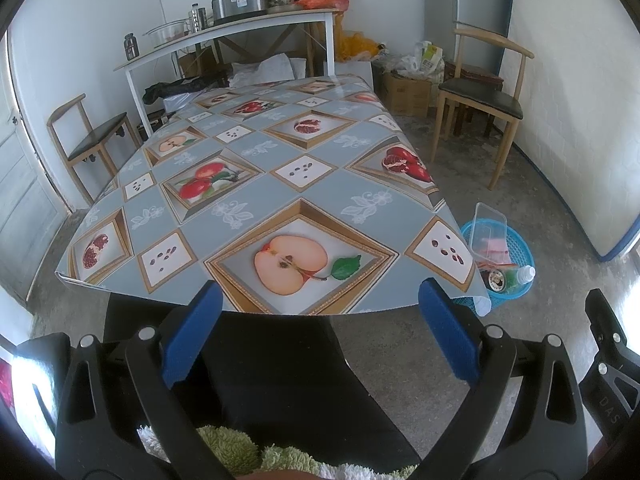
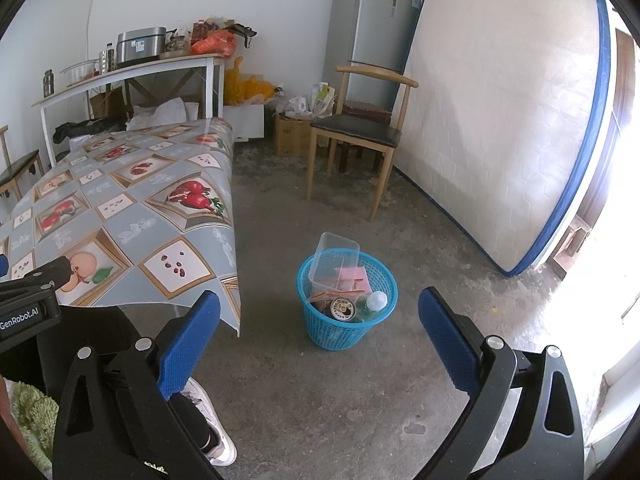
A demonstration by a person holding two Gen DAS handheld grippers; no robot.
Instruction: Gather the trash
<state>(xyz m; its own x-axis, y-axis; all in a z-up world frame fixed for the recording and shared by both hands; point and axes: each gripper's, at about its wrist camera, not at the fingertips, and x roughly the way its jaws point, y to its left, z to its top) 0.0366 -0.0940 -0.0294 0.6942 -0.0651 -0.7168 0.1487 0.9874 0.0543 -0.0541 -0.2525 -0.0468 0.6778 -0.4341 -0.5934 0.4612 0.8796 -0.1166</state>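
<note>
A blue mesh basket (image 2: 352, 330) stands on the concrete floor by the table's near right corner. It holds a clear plastic box (image 2: 334, 260), a pink packet (image 2: 354, 276), a round tin (image 2: 343, 309) and a plastic bottle (image 2: 376, 302). The left wrist view shows the same basket (image 1: 520, 256) past the table corner. My left gripper (image 1: 318, 300) is open at the table's near edge, nothing between its blue fingers (image 1: 192, 336). My right gripper (image 2: 320, 312) is open above the floor, short of the basket, holding nothing.
The table (image 1: 256, 184) carries a fruit-print cloth. Wooden chairs (image 2: 356, 132) (image 1: 92, 140) stand right and left. A mattress (image 2: 500, 120) leans on the right wall beside a fridge (image 2: 372, 36). A cluttered white shelf (image 1: 224, 36) and boxes (image 2: 290, 136) stand behind. A person's shoe (image 2: 212, 428) is below.
</note>
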